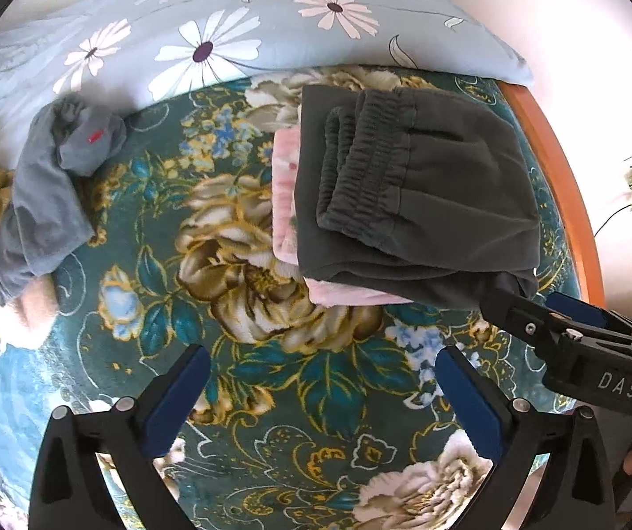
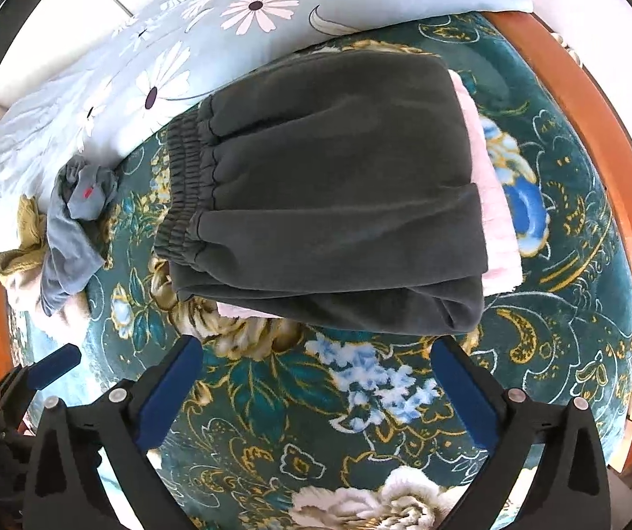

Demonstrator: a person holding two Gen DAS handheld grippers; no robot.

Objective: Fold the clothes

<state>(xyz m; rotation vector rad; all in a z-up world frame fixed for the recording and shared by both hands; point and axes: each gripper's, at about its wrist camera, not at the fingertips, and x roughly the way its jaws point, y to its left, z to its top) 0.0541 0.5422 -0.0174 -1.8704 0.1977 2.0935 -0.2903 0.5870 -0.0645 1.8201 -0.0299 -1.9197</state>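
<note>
2 folded garments stacked, dark grey trousers [image 2: 329, 194] on pink garment [image 1: 287, 203], left gripper [image 1: 324, 402] and right gripper [image 2: 316, 388] jaws apart, empty

Dark grey trousers [image 2: 329, 185] are laid folded on a folded pink garment [image 2: 497, 221]; unfolded clothes [image 1: 42, 194] are heaped well apart.

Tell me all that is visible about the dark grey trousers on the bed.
The dark grey trousers are folded into a thick, roughly square bundle of soft, fleece-like cloth. The gathered elastic waistband lies on top at one side. They rest on a folded pink garment, which lies on the green floral blanket. No claw holds them.
</note>
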